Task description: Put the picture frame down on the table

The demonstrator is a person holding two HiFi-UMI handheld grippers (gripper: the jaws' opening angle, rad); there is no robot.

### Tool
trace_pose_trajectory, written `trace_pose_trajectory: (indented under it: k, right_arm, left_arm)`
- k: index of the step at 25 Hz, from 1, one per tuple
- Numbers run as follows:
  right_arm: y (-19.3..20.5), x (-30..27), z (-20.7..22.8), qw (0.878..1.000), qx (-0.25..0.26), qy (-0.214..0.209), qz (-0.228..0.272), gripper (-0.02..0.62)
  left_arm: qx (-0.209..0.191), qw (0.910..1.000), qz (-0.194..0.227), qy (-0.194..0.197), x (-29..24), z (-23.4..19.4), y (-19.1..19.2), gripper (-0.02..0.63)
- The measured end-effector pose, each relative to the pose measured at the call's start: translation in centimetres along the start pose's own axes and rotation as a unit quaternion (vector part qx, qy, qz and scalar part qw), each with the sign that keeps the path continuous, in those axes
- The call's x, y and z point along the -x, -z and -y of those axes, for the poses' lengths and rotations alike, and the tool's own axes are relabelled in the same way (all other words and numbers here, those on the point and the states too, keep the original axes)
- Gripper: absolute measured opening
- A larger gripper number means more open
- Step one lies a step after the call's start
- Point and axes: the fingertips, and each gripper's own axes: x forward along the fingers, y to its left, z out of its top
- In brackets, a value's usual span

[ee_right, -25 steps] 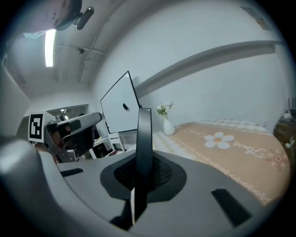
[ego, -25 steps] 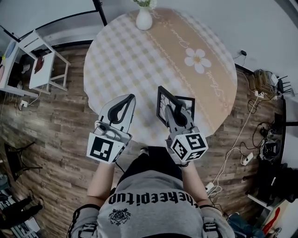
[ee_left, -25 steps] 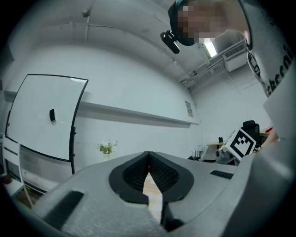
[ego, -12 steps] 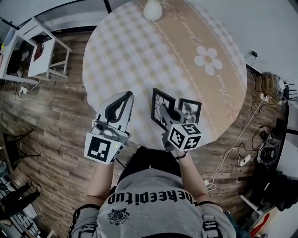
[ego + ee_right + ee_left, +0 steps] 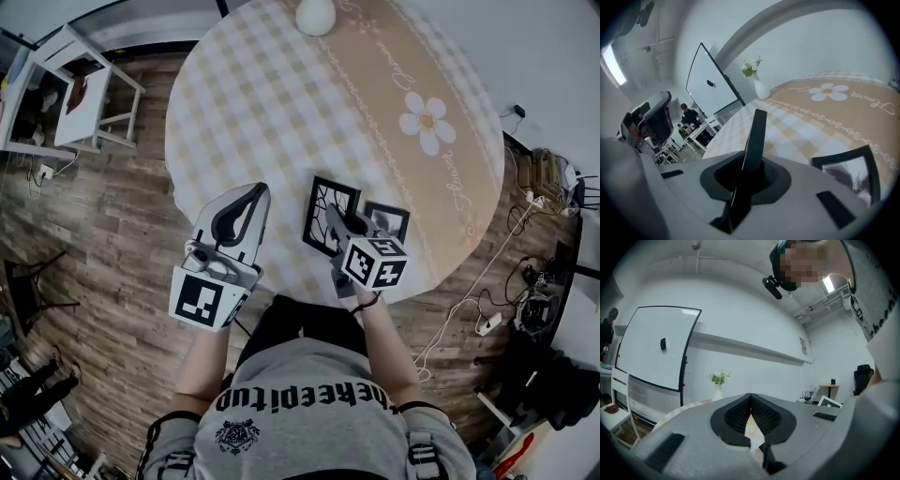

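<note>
Your right gripper (image 5: 337,223) pinches the picture frame (image 5: 321,214) edge-on, jaws just easing apart, its long side running straight out from them, low at the table (image 5: 253,112) edge; left gripper (image 5: 259,191) is closed, empty.

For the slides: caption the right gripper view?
Right claw, jaws just opened slightly, pinches a thin black picture frame over checked table.
</note>
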Motion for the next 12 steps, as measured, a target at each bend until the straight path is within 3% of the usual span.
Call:
trace_pose_trajectory:
  k: [5,12]
  right_arm:
    - [0.0,0.1,2.2,1.000,-0.013,0.021,-0.018,0.055]
    - [1.2,0.0,2.7,0.997,0.015,0.060,-0.038,0.100]
  left_arm:
    - [-0.001,1.0000,-0.005,0.002,-1.1,0.3,0.2,0.014]
    - [-0.004,1.0000,-0.003,0.006,-0.4,-0.1,0.4,0.014]
